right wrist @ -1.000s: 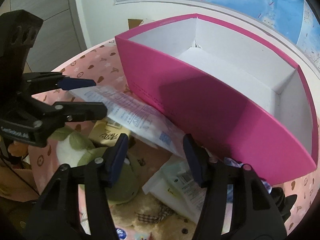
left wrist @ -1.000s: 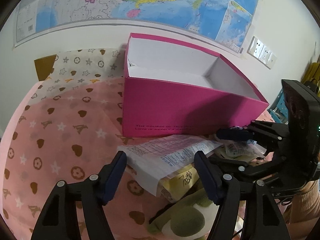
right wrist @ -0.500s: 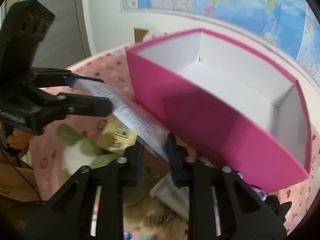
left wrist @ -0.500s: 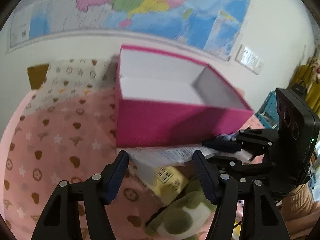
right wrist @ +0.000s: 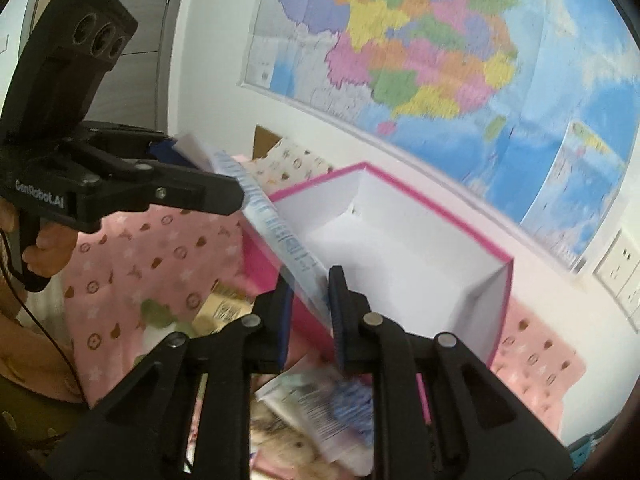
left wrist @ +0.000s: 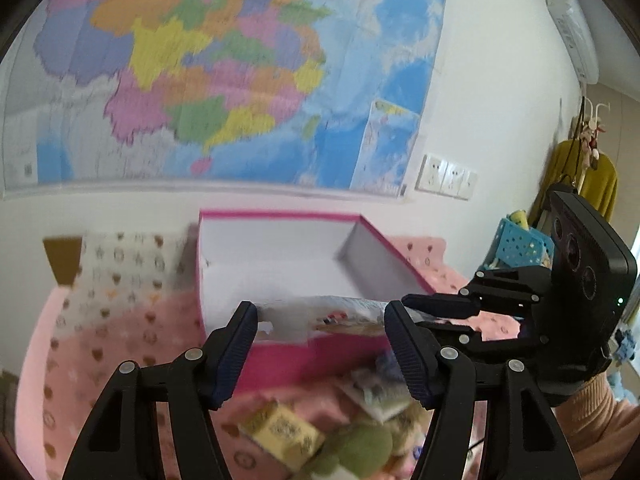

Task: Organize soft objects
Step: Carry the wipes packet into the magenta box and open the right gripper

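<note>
Both grippers carry a flat white printed packet (right wrist: 280,236) at mid-frame, just above the near wall of the open pink box (right wrist: 400,240). The right gripper (right wrist: 310,300) pinches its lower edge; the left gripper (left wrist: 320,344) has fingers spread wide with the packet spanning between them. The packet looks light, limp and slick, so gripping both ends suits it.

The pile of soft things on the pink patterned cloth (left wrist: 120,360) is motion-blurred in both views: a yellow printed packet (left wrist: 282,434) and a green plush toy (left wrist: 356,450) at the bottom of the left wrist view are smeared, the toy cut off by the lower edge. The print on the flat white plastic packet (right wrist: 280,236) is unreadable, and its far end is hidden behind the black left gripper (right wrist: 224,196) at centre left of the right wrist view. The lower front wall of the pink cardboard box (left wrist: 280,356) is covered by fingers (left wrist: 234,354), and the colourful wall map (left wrist: 224,68) is blurred and cropped at the top.
</note>
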Demonstrator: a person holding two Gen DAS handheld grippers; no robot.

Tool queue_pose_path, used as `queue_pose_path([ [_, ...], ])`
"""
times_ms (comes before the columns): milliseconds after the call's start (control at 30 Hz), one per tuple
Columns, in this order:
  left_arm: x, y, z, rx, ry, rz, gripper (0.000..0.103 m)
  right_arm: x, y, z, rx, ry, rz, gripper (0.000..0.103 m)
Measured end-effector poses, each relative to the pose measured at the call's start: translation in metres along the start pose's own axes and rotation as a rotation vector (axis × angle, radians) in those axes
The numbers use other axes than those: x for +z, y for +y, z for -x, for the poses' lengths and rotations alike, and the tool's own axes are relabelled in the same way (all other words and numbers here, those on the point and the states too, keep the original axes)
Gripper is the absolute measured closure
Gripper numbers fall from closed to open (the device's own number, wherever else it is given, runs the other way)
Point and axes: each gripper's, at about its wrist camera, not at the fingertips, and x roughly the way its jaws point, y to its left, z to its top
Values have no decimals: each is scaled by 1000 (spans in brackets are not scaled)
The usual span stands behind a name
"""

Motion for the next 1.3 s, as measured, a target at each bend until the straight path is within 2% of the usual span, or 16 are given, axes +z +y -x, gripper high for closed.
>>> queue_pose_path([
  [133, 13, 0, -15, 11, 7, -20, 36, 8, -9, -15, -17, 9, 11, 91],
  [367, 11, 10, -54, 48, 81, -10, 37, 15, -24, -44, -11, 27, 5, 91],
  [567, -1, 22, -70, 60, 124, 32, 37, 23, -49, -79, 84, 44, -93, 89],
  [633, -3, 23, -71, 68, 129, 37, 37, 22, -54, -99, 81, 91, -125, 86],
  [700, -5, 23, -71, 77, 130, 35, 37, 18, -59, -113, 87, 120, -163, 76],
  [767, -7, 24, -71, 83, 133, 33, 37, 12, -67, -119, 73, 143, -218, 60],
  [867, -10, 25, -71, 87, 139, 35, 37, 3, -82, -122, 51, 172, -298, 49],
  [1000, -12, 27, -73, 81, 142, 47, 37, -10, -88, -129, 118, 248, -351, 49],
  [1067, -12, 27, -73, 82, 139, 50, 37, -13, -86, -133, 178, 263, -376, 49],
  [1200, -13, 25, -71, 87, 136, 49, 36, -13, -86, -118, 198, 217, -411, 49],
  [1300, -14, 19, -63, 80, 126, 28, 32, -12, -84, -87, 219, 135, -415, 49],
])
